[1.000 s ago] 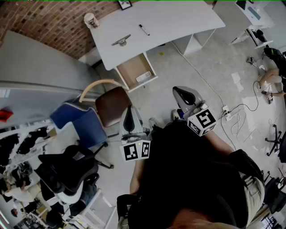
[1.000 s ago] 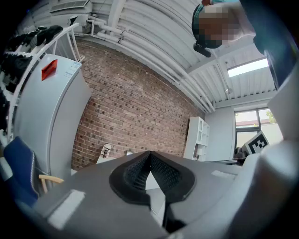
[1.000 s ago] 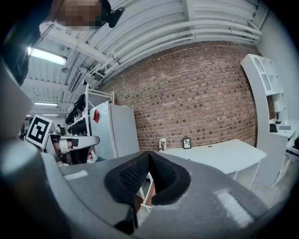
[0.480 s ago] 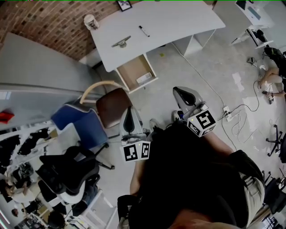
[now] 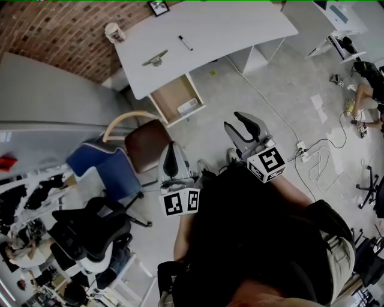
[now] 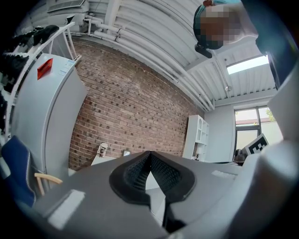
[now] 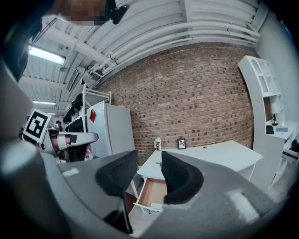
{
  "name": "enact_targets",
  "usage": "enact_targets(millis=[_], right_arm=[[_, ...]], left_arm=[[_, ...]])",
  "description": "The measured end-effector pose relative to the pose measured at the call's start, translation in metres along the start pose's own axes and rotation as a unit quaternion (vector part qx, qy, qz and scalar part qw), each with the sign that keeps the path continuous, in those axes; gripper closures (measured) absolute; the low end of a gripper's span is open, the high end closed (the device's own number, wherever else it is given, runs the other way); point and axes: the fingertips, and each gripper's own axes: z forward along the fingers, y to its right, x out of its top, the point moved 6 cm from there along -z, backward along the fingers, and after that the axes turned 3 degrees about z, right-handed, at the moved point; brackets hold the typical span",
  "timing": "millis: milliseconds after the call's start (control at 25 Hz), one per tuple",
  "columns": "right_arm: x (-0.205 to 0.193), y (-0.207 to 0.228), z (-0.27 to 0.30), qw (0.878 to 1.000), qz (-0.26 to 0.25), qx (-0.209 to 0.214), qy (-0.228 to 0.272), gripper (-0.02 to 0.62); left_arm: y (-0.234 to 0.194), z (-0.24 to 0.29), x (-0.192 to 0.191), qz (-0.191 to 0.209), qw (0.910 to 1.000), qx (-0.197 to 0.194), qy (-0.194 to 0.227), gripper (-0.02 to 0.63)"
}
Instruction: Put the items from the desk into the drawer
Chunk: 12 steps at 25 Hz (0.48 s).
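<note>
White desk (image 5: 240, 27) against the brick wall (image 5: 54, 30). Blue chair (image 5: 102, 165) and brown chair (image 5: 147, 144) stand before the desk, between it and the left gripper (image 5: 172, 149). Open drawer (image 5: 171, 96) juts from the desk's front, white box (image 5: 188, 105) inside.

Left gripper: jaws pressed together, empty. Right gripper (image 5: 236, 121), well short of the desk: jaws have just been opening, part-way apart, nothing between.

On the desk: cup (image 5: 113, 31), grey metal piece (image 5: 155, 58), pen (image 5: 185, 42), picture frame (image 5: 158, 7).
</note>
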Motion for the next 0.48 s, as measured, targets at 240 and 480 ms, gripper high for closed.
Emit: enact_targets(millis=[240,480], right_arm=[[0.000,0.025,-0.005,1.000,0.002,0.004,-0.006,0.431],[0.004,0.047,0.000,1.000,0.004,0.015,-0.002,0.431]], left_arm=[[0.019,0.011,0.000,0.009,0.9999,0.011,0.001,0.606],[0.039,0.017,0.002,0.018,0.9995,0.024,0.008,0.606]])
